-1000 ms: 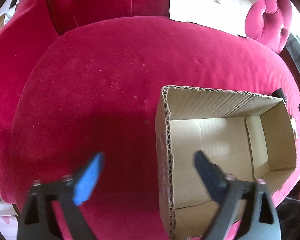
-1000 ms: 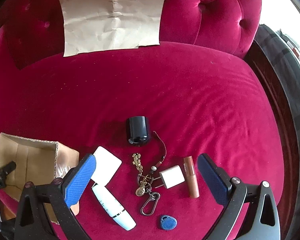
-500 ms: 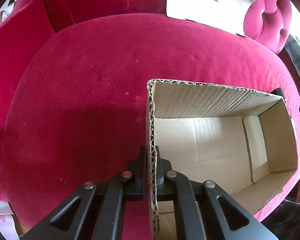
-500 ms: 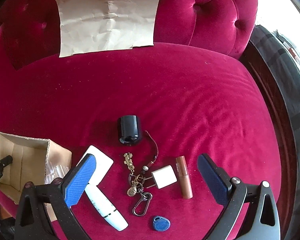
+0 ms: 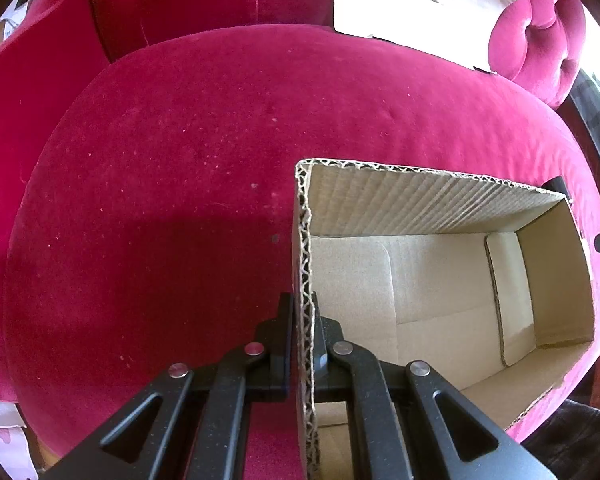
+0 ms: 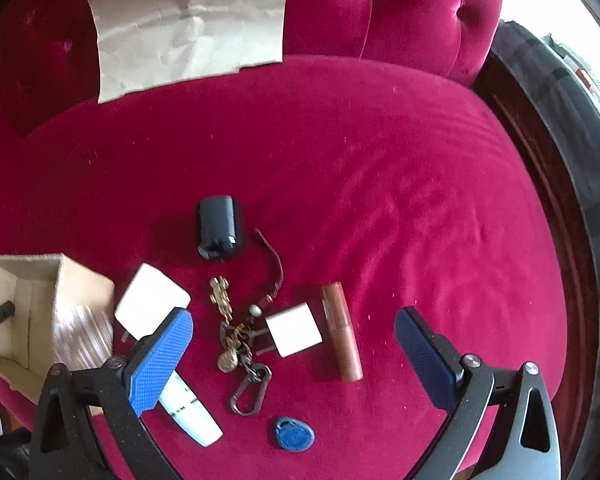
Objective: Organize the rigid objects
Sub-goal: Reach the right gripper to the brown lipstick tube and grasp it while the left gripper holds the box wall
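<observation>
Left hand-held gripper clenched on the near left wall of the cardboard box, one finger outside, one inside; corrugated edge wavy and raw, inner far wall ribbed, floor smooth with flaps. Box open-topped, long axis running from 8 toward 2 o'clock in the left view, resting on the red velvet sofa seat; near end cut off behind the gripper

Right hand-held gripper released, blue textured pads wide apart above small things on the seat. Brown lipstick tube lying with long axis from 12 to 6 o'clock, just beside a white square charger at its 9 o'clock. White tube pointing toward 5 o'clock, upper end hidden by the left pad. Keychain of brass charms and a dark clip, details hard to make out. Blue teardrop tag at 6 o'clock, glossy black rounded case at 12, white flat square at 10. Creased brown paper against the tufted backrest
</observation>
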The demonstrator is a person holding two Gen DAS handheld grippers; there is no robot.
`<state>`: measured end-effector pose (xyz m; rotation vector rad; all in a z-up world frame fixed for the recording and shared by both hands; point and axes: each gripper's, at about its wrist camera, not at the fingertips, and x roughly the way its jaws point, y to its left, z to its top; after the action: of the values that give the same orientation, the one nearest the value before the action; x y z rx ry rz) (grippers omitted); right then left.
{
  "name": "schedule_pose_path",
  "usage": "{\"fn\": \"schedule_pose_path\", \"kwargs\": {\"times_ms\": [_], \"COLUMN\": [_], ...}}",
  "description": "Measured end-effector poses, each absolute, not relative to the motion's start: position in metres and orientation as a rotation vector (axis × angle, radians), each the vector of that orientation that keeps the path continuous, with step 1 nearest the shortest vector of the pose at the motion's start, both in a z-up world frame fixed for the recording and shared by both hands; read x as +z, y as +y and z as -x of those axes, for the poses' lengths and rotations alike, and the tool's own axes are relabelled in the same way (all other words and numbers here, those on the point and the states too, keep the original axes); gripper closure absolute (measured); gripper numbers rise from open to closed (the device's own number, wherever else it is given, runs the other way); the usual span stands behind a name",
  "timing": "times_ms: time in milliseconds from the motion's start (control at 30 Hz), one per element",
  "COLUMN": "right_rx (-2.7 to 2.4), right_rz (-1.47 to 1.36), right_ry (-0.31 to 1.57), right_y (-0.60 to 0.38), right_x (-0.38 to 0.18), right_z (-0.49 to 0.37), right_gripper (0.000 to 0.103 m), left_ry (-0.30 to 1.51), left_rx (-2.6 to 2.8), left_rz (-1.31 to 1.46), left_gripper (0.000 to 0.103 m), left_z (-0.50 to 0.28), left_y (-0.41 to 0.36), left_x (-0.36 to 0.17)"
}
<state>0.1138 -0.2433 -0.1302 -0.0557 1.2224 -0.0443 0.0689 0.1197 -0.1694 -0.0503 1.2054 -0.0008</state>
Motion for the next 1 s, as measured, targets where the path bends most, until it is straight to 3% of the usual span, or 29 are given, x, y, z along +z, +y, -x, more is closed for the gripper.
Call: {"fn": "schedule_pose_path", "kwargs": {"times_ms": [833,1000], "right_rx": [-0.020,-0.024], "right_rz": [0.054,0.049], "right_ry": [1.323,1.360], "right_y": [-0.289,-0.294], "right_x": [-0.161,-0.173], "right_z": [-0.102,-0.094], "right_gripper": [0.001,0.018], "left_ry": [1.199,1.200], "left_rx": [0.012,0.014], "left_rz": [0.026,0.024], "left_gripper": [0.098,0.098], "left_z": [-0.068,-0.068], "left_y": [0.116,0.115], "left_x": [-0.173,-0.172]}}
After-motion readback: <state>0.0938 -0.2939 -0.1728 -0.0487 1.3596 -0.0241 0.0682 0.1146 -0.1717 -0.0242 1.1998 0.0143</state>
